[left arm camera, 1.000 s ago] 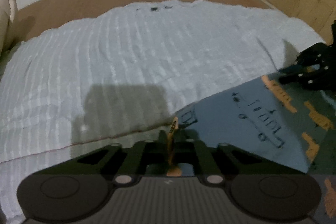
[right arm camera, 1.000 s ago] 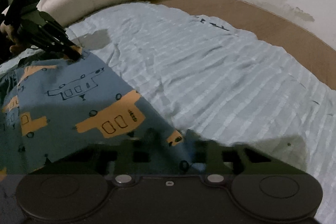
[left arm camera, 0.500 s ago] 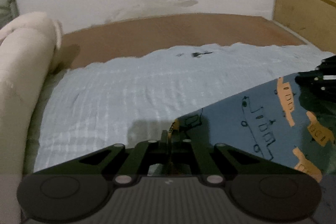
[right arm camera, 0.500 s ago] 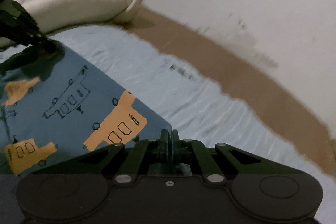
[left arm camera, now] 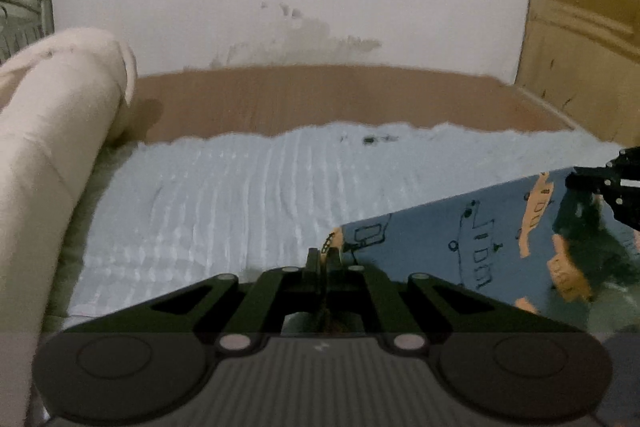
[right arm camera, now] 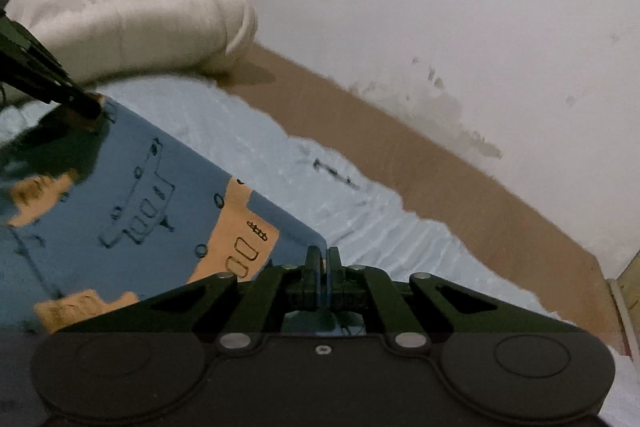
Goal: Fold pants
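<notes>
I see the bed with its pale blue ribbed sheet spread wide, a cream pillow at the head. Above it I hold the pants, blue with orange vehicle prints, stretched taut in the air between both tools. My left claw is clamped on one corner of the fabric; my right claw is clamped on the opposite corner. I judge the fold barely begun: the cloth is lifted and spread, but no crease is laid down, and the garment has yet to be brought over and set flat.
</notes>
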A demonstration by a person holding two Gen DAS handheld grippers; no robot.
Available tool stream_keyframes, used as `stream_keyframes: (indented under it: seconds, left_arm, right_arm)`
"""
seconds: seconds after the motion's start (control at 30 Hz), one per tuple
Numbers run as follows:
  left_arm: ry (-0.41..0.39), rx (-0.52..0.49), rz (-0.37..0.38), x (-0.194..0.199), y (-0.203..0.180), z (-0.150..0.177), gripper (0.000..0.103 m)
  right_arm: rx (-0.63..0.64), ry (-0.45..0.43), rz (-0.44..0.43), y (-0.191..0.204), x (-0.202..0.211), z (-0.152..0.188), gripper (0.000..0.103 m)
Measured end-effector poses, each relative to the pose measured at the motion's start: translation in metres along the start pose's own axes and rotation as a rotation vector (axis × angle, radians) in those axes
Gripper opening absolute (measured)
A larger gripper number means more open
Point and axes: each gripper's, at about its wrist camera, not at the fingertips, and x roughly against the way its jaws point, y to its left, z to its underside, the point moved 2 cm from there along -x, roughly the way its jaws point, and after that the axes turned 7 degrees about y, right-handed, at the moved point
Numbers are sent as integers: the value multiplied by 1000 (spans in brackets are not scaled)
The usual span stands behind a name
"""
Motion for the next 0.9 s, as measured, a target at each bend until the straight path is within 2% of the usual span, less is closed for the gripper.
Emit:
stream_keyframes:
  seconds: [0.23, 0.4, 0.53, 0.67, 0.9]
  left_arm:
    - [-91, -49, 22, 74, -22, 17, 0]
    - [-132, -86, 55, 121, -38, 53, 0]
    - [-130, -129, 82, 142, -49, 88, 0]
    - [-103, -137, 120, 155, -53, 122, 0]
    - [-89, -242, 80, 160, -74, 169, 0]
  right_arm:
    - [-33, -80, -9, 8, 95, 10, 1]
    - [-74, -117, -38, 25, 159, 31, 0]
    - [-96, -127, -59, 46, 199, 55, 0]
    - [-115, -127, -79, 69, 231, 83, 0]
    - [-125, -79, -85, 108, 248, 124, 0]
